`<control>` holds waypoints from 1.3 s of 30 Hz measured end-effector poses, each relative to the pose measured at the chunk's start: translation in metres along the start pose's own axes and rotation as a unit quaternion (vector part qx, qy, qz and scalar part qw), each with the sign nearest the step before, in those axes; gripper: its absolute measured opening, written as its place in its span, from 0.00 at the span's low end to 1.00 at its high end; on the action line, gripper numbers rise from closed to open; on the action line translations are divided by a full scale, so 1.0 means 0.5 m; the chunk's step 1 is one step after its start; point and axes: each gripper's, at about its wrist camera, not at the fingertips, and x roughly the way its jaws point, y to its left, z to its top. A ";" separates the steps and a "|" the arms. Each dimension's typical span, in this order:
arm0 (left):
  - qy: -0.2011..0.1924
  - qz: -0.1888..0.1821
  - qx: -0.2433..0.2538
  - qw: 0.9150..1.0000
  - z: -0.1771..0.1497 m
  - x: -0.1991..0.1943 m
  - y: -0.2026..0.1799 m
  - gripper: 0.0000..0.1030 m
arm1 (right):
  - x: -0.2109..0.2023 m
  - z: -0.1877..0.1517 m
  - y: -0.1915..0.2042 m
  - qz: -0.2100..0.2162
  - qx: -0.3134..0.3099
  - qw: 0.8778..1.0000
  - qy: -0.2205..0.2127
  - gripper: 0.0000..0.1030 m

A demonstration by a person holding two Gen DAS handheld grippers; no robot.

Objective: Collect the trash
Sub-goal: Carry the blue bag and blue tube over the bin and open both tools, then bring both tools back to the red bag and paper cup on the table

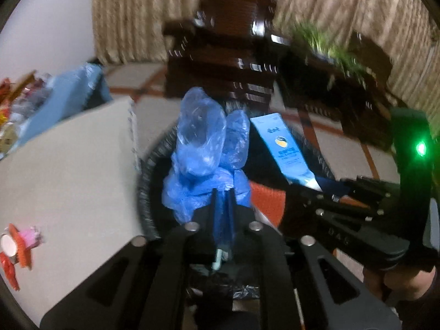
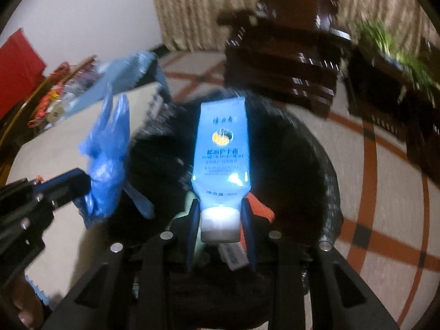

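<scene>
Left gripper [image 1: 224, 200]: jaws close together, crumpled blue plastic bag [image 1: 203, 148] between them, whether pinched cannot be told. Right gripper [image 2: 220, 220]: clamped on the white cap of a light-blue cream tube [image 2: 221, 148]. Both items hang over the black-lined trash bin [image 2: 327, 181], just beside the grey tabletop [image 1: 68, 170] edge.
</scene>
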 end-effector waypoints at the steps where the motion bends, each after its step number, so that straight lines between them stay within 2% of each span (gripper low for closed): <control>1: 0.008 0.007 0.006 1.000 -0.005 0.017 -0.002 0.28 | 0.008 -0.003 -0.009 -0.002 0.006 1.000 0.004 0.31; 2: 0.012 0.015 0.011 1.000 -0.012 0.028 -0.002 0.34 | 0.014 -0.010 -0.017 -0.002 0.012 1.000 0.008 0.32; 6: 0.031 0.030 0.004 0.999 -0.056 0.045 0.040 0.35 | 0.009 -0.045 -0.035 0.002 0.030 0.999 0.012 0.34; 7: 0.033 0.035 0.000 0.999 -0.065 0.036 0.060 0.39 | 0.007 -0.050 -0.037 0.004 0.032 0.999 0.014 0.34; 8: 0.034 0.042 -0.006 0.999 -0.077 0.030 0.076 0.46 | 0.000 -0.061 -0.031 0.006 0.034 0.999 0.015 0.34; 10: 0.033 0.056 -0.026 0.998 -0.101 0.006 0.117 0.55 | -0.010 -0.075 -0.010 0.013 0.032 0.999 0.018 0.36; 14: 0.030 0.081 -0.056 0.995 -0.145 -0.052 0.197 0.58 | -0.044 -0.091 0.057 0.030 0.007 1.000 0.006 0.42; 21: 0.008 0.149 -0.110 0.983 -0.223 -0.184 0.377 0.63 | -0.075 -0.098 0.258 0.078 -0.054 0.996 -0.005 0.45; 28: -0.012 0.221 -0.163 0.962 -0.316 -0.322 0.571 0.67 | -0.069 -0.130 0.480 0.122 -0.123 0.985 0.001 0.45; 34: -0.018 0.254 -0.202 0.946 -0.383 -0.385 0.699 0.69 | -0.052 -0.151 0.641 0.164 -0.166 0.972 0.000 0.45; 39: -0.022 0.260 -0.215 0.941 -0.405 -0.387 0.756 0.69 | -0.027 -0.149 0.742 0.179 -0.185 0.966 0.000 0.45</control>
